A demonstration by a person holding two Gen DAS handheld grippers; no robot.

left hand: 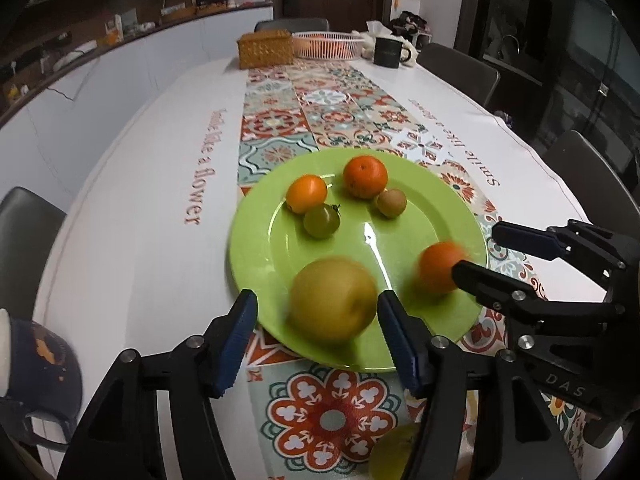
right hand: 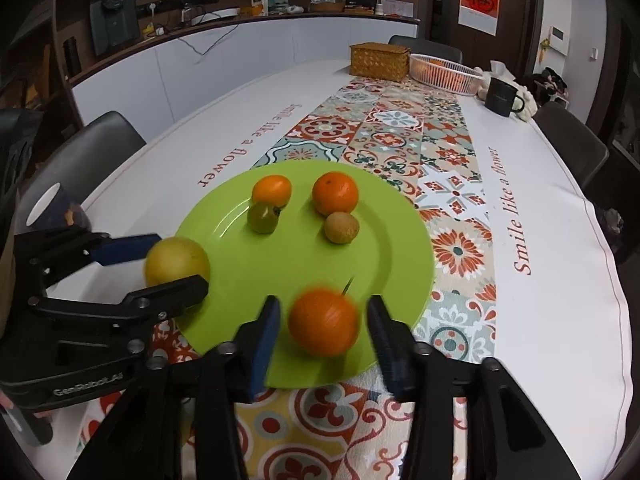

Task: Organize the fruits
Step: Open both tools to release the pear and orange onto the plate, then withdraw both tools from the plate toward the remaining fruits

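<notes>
The green plate (left hand: 256, 264) lies on the patterned runner (left hand: 280, 120) of the white-clothed table (left hand: 120, 200) and serves as the reference for all positions; six fruits sit on it.

The left gripper (left hand: 316, 320) reaches over the near rim of the plate; its blue-padded jaws stand apart on either side of the yellow pear (left hand: 332, 300), with a visible gap at the left pad and the right pad just beside the fruit; the pear appears blurred and rests on the near left part of the plate, released rather than clamped.

The right gripper (right hand: 324, 328) reaches over the near rim as well; its jaws stand apart with clear gaps on both sides of the blurred orange (right hand: 324, 322), which sits on the near right part of the plate.

On the far half of the plate: a small orange (left hand: 306, 193) touching a green tomato (left hand: 321, 221); a larger orange (left hand: 365, 177) just beside a brown kiwi-like fruit (left hand: 391, 202).

Beyond the plate, at the far end of the table: a wicker box (left hand: 265, 49), a white basket (left hand: 328, 45) and a dark mug (left hand: 387, 53).
</notes>
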